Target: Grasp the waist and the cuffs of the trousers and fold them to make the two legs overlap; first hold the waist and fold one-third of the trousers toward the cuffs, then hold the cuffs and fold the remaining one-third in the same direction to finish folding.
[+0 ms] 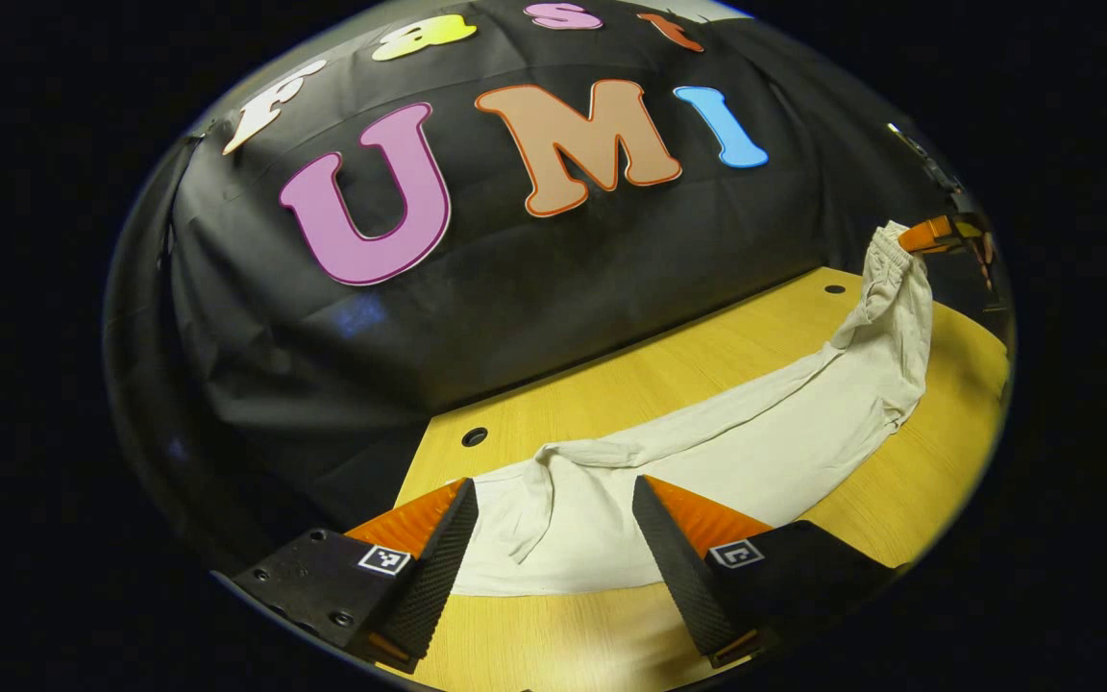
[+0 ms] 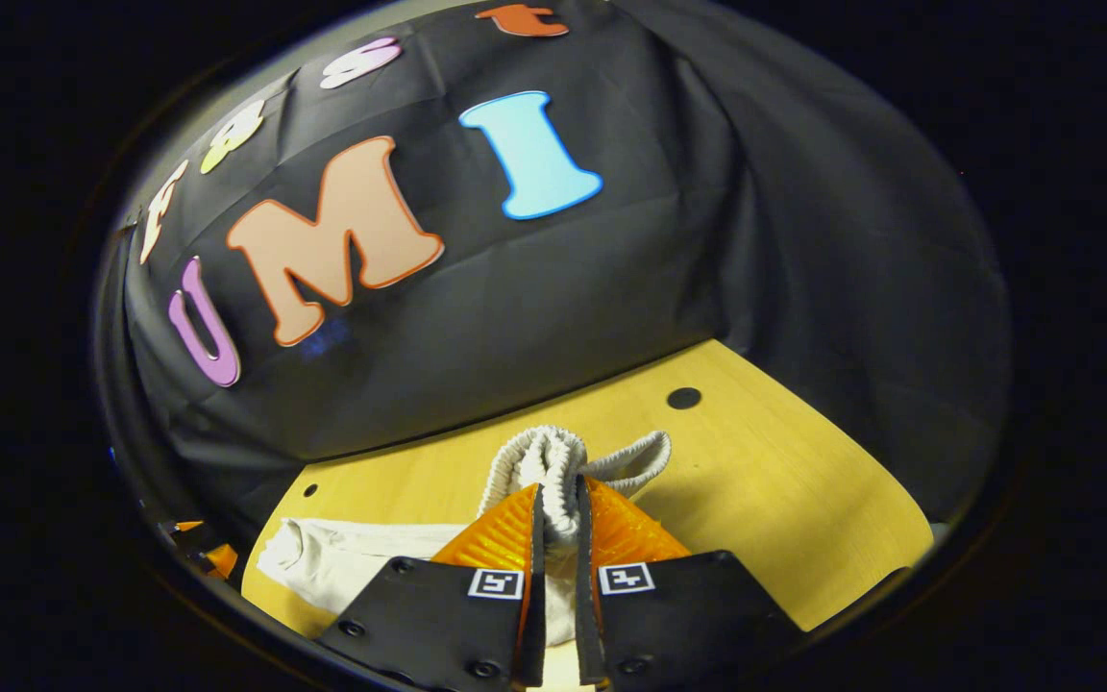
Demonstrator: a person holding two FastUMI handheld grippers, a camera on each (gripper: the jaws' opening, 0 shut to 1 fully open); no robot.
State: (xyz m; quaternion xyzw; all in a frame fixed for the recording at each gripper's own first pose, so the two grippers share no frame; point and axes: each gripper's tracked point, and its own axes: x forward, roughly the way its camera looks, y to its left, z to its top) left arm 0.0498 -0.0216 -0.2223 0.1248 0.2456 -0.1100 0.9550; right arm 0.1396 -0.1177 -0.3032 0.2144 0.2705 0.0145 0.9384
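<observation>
Cream-white trousers (image 1: 755, 442) lie stretched across the wooden table (image 1: 611, 644). Their cuff end (image 1: 553, 538) rests crumpled on the table between the spread fingers of my left gripper (image 1: 553, 485), which is open and not pressing on the cloth. At the far right the elastic waist (image 1: 890, 255) is lifted off the table by the right gripper (image 1: 938, 234). In the right gripper view, my right gripper (image 2: 558, 490) is shut on the bunched waistband (image 2: 553, 457). The legs (image 2: 323, 567) trail off to the lower left toward the left gripper (image 2: 212, 557).
The table (image 2: 803, 500) has small round holes (image 1: 474, 436) (image 2: 683, 397) near its back edge. The booth's black cloth wall (image 1: 534, 288) hangs right behind that edge. Bare wood lies to the right of the waistband in the right gripper view.
</observation>
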